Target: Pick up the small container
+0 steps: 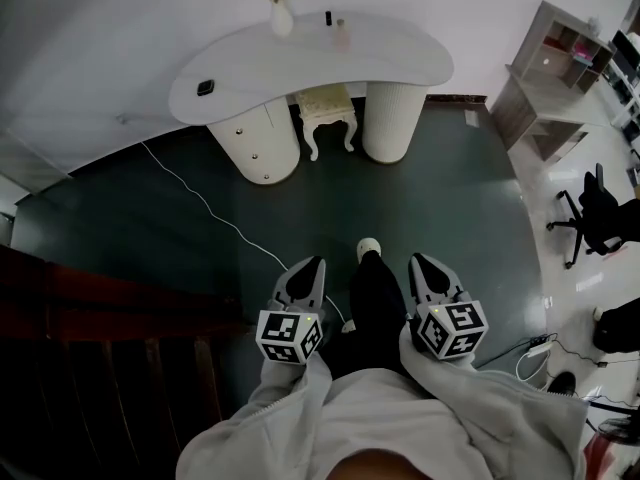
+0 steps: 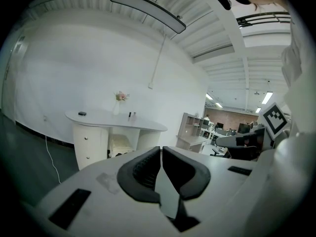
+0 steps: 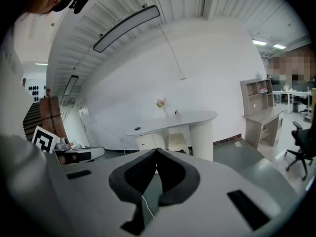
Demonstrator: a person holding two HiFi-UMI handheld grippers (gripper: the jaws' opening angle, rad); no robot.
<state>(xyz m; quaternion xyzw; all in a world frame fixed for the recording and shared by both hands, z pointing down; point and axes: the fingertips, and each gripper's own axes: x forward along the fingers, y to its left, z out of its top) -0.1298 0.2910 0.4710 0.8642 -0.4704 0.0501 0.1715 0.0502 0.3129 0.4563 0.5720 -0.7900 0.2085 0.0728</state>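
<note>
Head view looks down on two pale grey sleeves (image 1: 300,398) held side by side, forearms level and pointing forward with a slight downward tilt. The left tongs (image 1: 314,262) and the right tongs (image 1: 419,260) lie parallel, either side of a dark trouser leg ending in a white shoe (image 1: 369,248). Each gripper view shows smooth white shells with black ribbed pads. The left tongs (image 2: 161,149) are closed tip to tip with nothing between them, and the right tongs (image 3: 156,151) are likewise closed and empty.

Beyond them spreads a dark green, faintly glossy floor (image 1: 450,198), crossed by a thin white cable (image 1: 200,198). Farther off stands a white kidney-shaped counter (image 1: 400,58) on rounded pedestals, with a cream carved stool (image 1: 327,108) tucked beneath.

The small container (image 1: 341,34), a pale item, sits on the counter's far edge, well apart from both tongs, near a white vase (image 1: 282,16) of pink flowers. It is too small to tell which way its long axis runs.
</note>
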